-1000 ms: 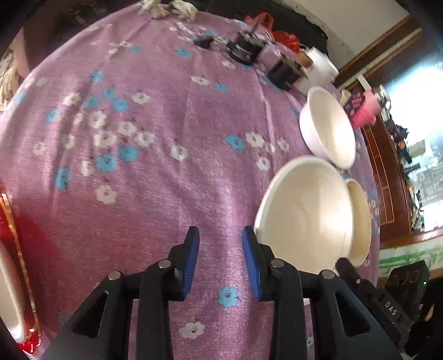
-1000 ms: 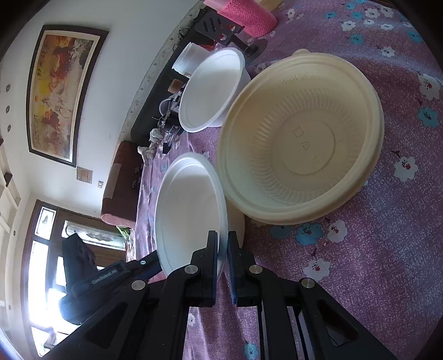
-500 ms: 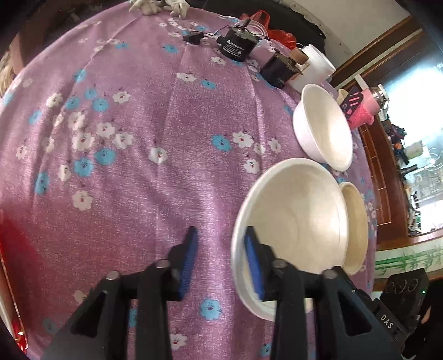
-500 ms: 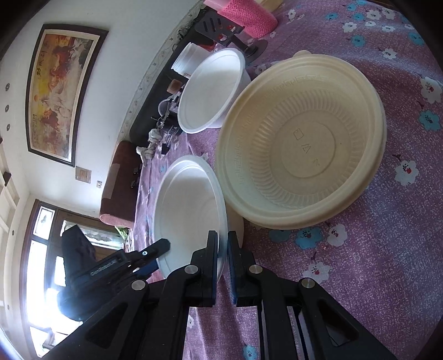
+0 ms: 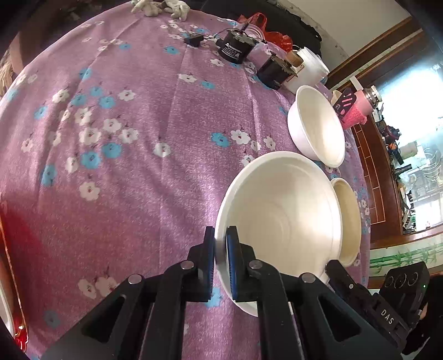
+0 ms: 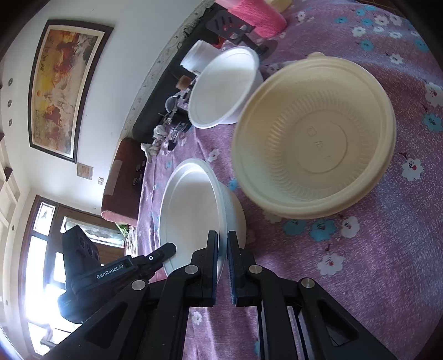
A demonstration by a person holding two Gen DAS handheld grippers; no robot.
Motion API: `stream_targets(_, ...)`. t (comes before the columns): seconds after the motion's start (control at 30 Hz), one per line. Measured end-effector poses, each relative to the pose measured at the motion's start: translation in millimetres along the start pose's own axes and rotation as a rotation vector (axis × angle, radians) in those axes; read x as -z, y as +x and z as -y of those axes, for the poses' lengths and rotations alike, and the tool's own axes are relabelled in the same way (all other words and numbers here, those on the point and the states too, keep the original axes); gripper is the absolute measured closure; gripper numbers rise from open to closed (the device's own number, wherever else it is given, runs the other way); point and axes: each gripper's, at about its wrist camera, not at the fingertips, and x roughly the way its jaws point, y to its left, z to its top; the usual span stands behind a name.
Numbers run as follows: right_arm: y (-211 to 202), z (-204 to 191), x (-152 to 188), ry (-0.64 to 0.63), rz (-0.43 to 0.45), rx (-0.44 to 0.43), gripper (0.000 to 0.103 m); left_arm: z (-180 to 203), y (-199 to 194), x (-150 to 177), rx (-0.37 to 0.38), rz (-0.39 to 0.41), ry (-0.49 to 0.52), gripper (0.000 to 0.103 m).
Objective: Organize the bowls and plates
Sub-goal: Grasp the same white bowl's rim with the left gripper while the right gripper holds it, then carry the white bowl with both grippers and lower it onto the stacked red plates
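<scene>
Nearest in both wrist views is the large white bowl, which sits on the purple flowered tablecloth and serves as the landmark here. The left gripper has its jaws narrowed onto the bowl's near rim, one blue pad inside the wall and one outside, pressing on it. The right gripper pinches the rim of the same bowl on the opposite side, its jaws almost together with the thin wall between them. From the right wrist view, the left gripper shows at the bowl's far edge; from the left wrist view, the black body of the right one lies just beyond the bowl's lower right rim.

Just beside the large white bowl, on its far side in the right wrist view, stands a cream ribbed bowl, upright on the cloth. Beyond both, a smaller white bowl stands near the table's edge. Past that bowl are a white tub, a pink cup and some small dark motors. At the far end of the cloth lies a pair of pale gloves.
</scene>
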Motion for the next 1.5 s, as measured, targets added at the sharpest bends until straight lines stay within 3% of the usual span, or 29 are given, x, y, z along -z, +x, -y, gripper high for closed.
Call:
stream_targets(0.4,16,-58,30,-0.110,-0.046,-0.019,0.095,-57,-70,15,0.012,0.096,-0.073,0.095)
stream_targets(0.73,52,-141,74,-0.267,-0.136,-0.079,0.095,-131,-144,38,-0.022,0.204,-0.171,0.095)
stream_targets(0.97,84,-191,107,-0.356,-0.199,-0.112,0.095,-175,-190,55,-0.088,0.278,-0.226,0.095)
stream_targets(1.23,140,-218,145,-0.402,-0.322,-0.103,0.095,-230,-216,72,-0.133,0.304,-0.325,0.095)
stream_targets(1.5,173,-228,171,-0.448,-0.377,-0.058,0.095,-263,-207,81,-0.147,0.266,-0.371,0.095)
